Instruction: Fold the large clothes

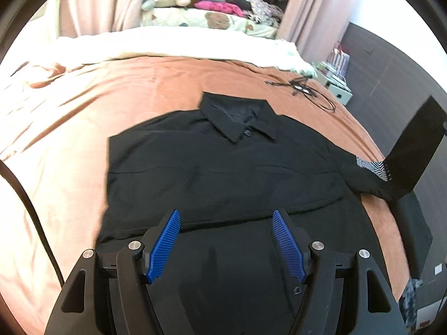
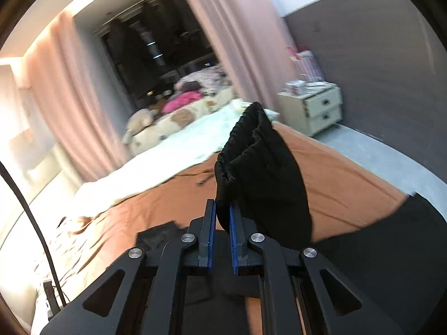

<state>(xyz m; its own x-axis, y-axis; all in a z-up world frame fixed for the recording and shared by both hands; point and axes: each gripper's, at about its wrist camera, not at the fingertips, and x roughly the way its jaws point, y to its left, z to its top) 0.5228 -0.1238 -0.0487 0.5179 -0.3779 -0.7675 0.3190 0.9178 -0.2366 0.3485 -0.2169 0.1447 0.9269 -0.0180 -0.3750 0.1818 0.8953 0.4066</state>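
Your left tongs (image 1: 226,217) hung released above the black shirt (image 1: 223,167) — spread collar-up mid-bed on the orange bedspread (image 1: 69,128). Your right tongs (image 2: 222,205) were clenched on its gathered black fabric (image 2: 259,173) — lifted off the bed.

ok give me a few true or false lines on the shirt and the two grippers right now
1. The right gripper is shut on black cloth. True.
2. The left gripper holds the collar. False: its fingers are apart and empty, above the shirt's lower part.
3. The shirt lies on a brown bedspread. True.
4. The shirt is white. False: it is black.
5. A cable lies on the bed beyond the collar. True.
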